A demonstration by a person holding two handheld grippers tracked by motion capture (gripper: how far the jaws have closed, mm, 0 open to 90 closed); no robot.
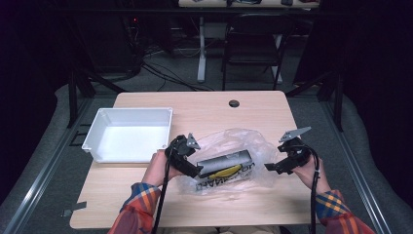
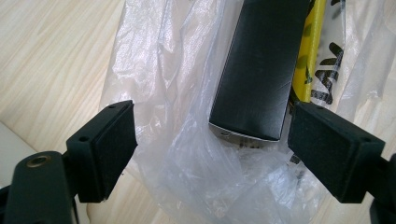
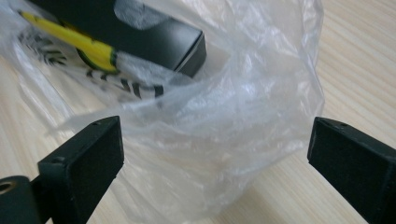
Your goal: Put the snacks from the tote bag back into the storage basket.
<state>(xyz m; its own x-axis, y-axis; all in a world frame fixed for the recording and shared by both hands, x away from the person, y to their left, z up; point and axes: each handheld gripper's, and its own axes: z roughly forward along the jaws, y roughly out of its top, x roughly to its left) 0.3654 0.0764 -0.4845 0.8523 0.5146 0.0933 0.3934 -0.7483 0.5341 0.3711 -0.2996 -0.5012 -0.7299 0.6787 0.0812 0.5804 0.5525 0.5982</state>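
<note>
Black box (image 1: 226, 161) in clear bag (image 1: 234, 141), long axis running three to nine o'clock; left gripper (image 1: 195, 171) nearer at nine, right gripper (image 1: 269, 167) at three; both gape wide, empty.

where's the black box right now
In the high view, the black box lies inside the clear plastic bag at the table's near middle, between both claws, right of the white tray.

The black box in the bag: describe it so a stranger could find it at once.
On the wooden table, right of the white bin, lies a clear plastic bag between the two grippers. The black box lies inside it, long and dark, unlike the yellow-and-white printed item beside it.
</note>
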